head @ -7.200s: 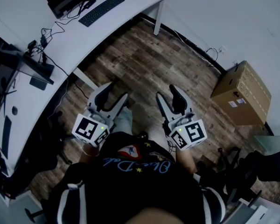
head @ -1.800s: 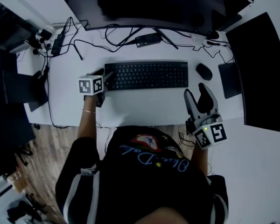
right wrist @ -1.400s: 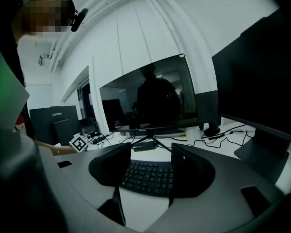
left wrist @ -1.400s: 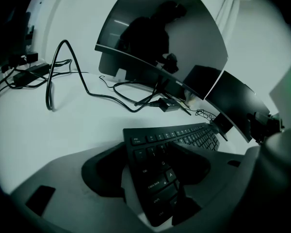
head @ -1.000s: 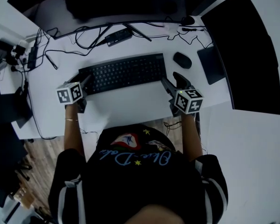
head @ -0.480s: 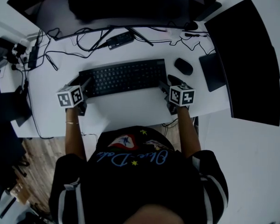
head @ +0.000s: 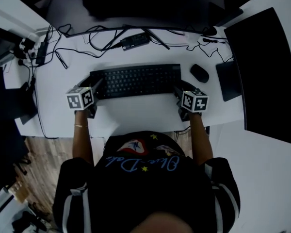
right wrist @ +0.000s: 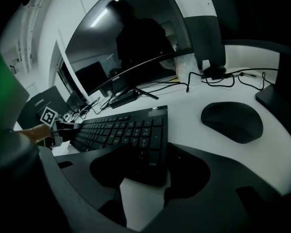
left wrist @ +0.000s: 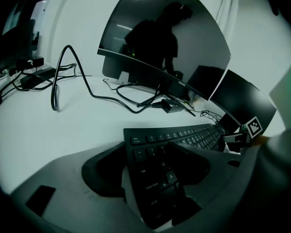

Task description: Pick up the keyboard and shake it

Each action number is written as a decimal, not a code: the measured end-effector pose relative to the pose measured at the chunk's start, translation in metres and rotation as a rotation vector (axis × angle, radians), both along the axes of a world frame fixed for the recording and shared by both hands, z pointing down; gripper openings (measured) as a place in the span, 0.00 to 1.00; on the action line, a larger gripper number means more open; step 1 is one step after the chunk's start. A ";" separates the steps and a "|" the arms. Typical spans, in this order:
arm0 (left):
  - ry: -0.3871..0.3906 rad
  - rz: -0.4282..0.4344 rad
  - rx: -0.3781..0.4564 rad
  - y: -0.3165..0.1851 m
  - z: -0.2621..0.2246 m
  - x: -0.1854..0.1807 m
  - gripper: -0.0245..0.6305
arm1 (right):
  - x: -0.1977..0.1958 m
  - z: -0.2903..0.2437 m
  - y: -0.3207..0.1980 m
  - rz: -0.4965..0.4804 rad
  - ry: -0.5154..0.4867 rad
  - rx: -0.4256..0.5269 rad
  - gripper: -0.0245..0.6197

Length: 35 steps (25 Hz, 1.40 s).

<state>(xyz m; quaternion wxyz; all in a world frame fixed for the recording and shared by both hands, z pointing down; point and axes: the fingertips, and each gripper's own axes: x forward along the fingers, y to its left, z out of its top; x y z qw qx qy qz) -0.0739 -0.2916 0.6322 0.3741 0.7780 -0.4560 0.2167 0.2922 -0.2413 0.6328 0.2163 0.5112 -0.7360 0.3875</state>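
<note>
Keyboard [head: 136,80] lies flat on the surface [head: 136,114], both ends straddled. Left claw [head: 98,85] gapes open, right claw [head: 178,89] has just been narrowing, not pinching yet. Squeeze both ends evenly, then lift level!

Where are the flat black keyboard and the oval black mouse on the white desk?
flat black keyboard [head: 136,80]: head view, the middle of its keys.
oval black mouse [head: 199,73]: head view, the middle of its top.
</note>
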 end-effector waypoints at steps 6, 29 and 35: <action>-0.010 0.001 0.031 0.001 -0.005 -0.001 0.42 | 0.000 -0.002 0.002 0.016 0.022 0.042 0.37; 0.010 -0.018 0.244 0.012 -0.084 -0.005 0.42 | -0.003 -0.099 0.014 0.005 0.135 0.393 0.36; 0.037 -0.018 0.332 0.011 -0.117 -0.007 0.42 | -0.006 -0.134 0.017 -0.003 0.153 0.520 0.36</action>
